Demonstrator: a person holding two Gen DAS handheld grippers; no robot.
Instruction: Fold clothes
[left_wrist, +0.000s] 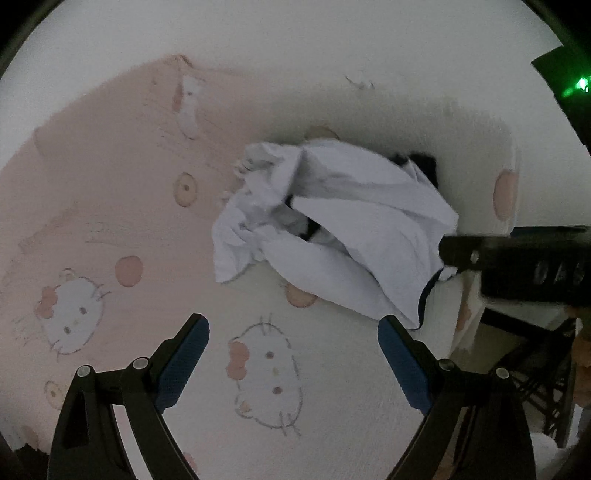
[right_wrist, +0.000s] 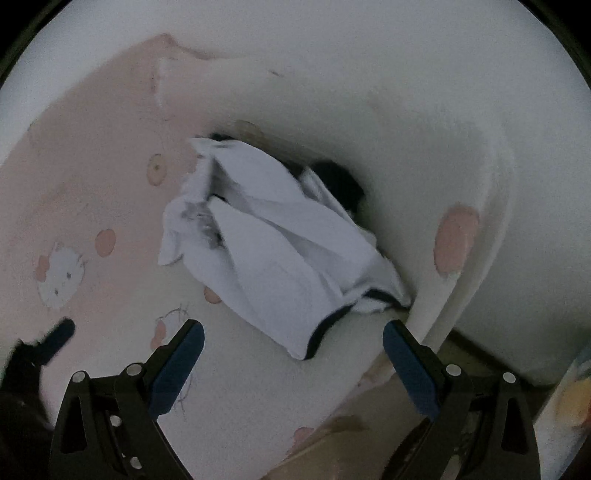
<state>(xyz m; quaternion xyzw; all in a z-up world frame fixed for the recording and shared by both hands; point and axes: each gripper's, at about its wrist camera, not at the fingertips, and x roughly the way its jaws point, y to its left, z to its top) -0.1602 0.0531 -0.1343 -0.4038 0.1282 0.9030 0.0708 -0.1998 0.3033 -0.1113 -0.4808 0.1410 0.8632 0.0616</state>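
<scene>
Crumpled white fabric garment with dark trim (right_wrist: 280, 243) sits mid-bed on pink cartoon-print sheet (right_wrist: 85, 192). Left gripper (left_wrist: 293, 343) and right gripper (right_wrist: 293, 341) both wide, empty. Risk: pinching several bunched layers, or the sheet.

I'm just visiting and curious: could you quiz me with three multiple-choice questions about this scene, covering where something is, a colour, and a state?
1. Where does the white garment lie?
A. crumpled on the cartoon-cat bedsheet
B. on a hanger
C. in a drawer

2. What colour are the pads of the left tongs?
A. red
B. blue
C. yellow

3. How are the right tongs?
A. shut on the garment
B. open, holding nothing
C. shut on the sheet

Answers: 1 A, it sits bunched on the sheet; 2 B, both inner faces are blue; 3 B, its fingers stand wide apart, empty.
</scene>
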